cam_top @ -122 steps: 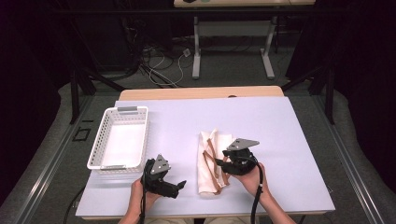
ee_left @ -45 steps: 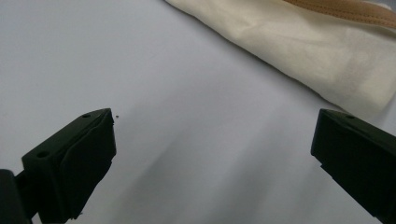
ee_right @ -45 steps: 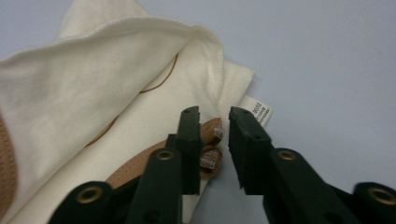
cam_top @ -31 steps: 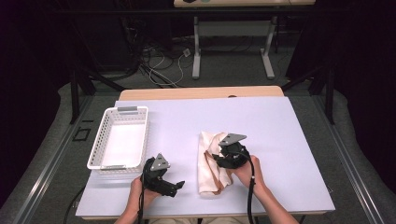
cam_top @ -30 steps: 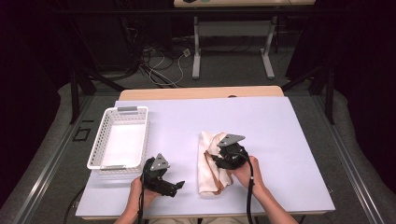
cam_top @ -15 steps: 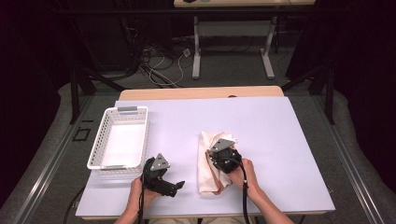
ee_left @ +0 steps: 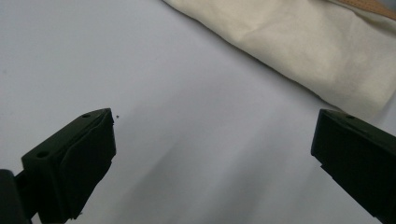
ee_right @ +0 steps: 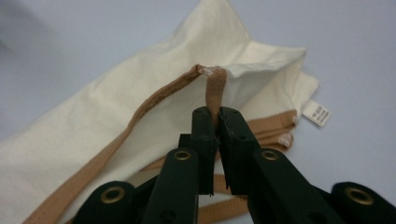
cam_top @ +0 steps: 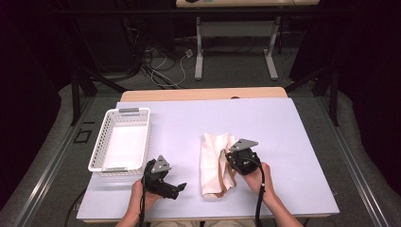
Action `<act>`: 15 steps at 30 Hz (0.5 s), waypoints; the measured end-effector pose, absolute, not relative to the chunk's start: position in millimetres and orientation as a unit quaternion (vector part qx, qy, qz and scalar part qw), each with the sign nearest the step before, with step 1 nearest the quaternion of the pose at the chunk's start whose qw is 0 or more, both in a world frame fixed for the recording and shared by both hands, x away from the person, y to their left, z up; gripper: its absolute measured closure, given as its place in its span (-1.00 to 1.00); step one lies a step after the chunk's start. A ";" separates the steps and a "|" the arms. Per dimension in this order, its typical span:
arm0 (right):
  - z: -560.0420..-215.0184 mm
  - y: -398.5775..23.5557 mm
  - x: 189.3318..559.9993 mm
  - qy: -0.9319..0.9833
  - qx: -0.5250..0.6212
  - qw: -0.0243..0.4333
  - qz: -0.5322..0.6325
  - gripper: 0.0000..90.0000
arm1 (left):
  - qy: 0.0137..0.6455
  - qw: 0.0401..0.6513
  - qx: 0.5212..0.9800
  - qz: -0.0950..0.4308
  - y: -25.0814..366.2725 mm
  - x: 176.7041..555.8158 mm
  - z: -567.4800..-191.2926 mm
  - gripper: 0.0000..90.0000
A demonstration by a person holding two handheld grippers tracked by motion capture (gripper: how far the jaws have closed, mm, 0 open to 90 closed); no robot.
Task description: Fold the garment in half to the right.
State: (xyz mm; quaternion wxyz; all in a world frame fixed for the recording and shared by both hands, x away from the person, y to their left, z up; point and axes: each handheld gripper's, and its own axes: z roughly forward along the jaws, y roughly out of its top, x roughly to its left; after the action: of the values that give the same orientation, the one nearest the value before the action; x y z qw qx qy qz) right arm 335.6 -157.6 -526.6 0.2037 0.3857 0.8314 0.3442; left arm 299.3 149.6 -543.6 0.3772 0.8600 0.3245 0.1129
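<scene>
**Right claw pinches the tan strap of the cream bag**

Nearest the person, the left claw (cam_top: 181, 187) rests low over the pale lilac-white bench (cam_top: 293, 142), its black jaws spread wide with nothing between them; in the left gripper view only bare bench surface lies in the gap, and the bag's soft edge sits just beyond.

A little farther in, the right claw (ee_right: 214, 122) has just been closing and now has its jaws nipped together on the flat tan webbing strap (ee_right: 214, 91) of the cream-coloured cloth bag (cam_top: 211, 163). The strap rises from the bag's hemmed mouth straight into the pads (a small white label (ee_right: 316, 113) sticks out at the bag's far corner). The bag lies crumpled and folded lengthwise, directly left of that claw, near the bench's middle.

Farther left stands a white slotted plastic basket (cam_top: 100, 149), well apart from the bag.
</scene>
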 end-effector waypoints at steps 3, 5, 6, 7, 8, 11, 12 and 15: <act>-527.8 -166.5 333.0 0.832 0.396 0.197 0.334 0.78 | 0.327 0.375 0.860 0.111 150.6 299.5 -543.4 -1.00; -528.0 -174.3 331.3 0.831 0.408 0.191 0.328 0.73 | 0.331 0.378 0.858 0.109 150.4 299.3 -544.1 -1.00; -528.5 -178.5 330.8 0.827 0.413 0.193 0.330 0.72 | 0.328 0.376 0.859 0.111 150.6 299.8 -544.1 -1.00; -527.4 -183.2 329.9 0.824 0.420 0.193 0.328 0.71 | 0.326 0.375 0.861 0.113 150.6 300.0 -544.0 -1.00; -527.0 -187.7 330.5 0.821 0.423 0.195 0.331 0.70 | 0.325 0.375 0.861 0.112 150.0 300.0 -544.3 -1.00; -524.2 -198.2 332.6 0.811 0.434 0.198 0.338 0.66 | 0.325 0.377 0.860 0.109 147.8 299.4 -545.1 -1.00; -523.5 -200.0 333.5 0.807 0.439 0.200 0.341 0.64 | 0.323 0.375 0.862 0.110 147.9 299.6 -544.7 -1.00; -523.6 -200.9 336.6 0.797 0.449 0.194 0.354 0.54 | 0.323 0.374 0.862 0.113 147.8 300.1 -545.2 -1.00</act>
State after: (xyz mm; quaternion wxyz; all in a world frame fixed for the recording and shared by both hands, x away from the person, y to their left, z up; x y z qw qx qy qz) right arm 336.6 -200.9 -523.6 0.1940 0.4492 0.7973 0.3535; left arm 300.1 147.8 -545.2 0.3739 0.8622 0.3227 0.1127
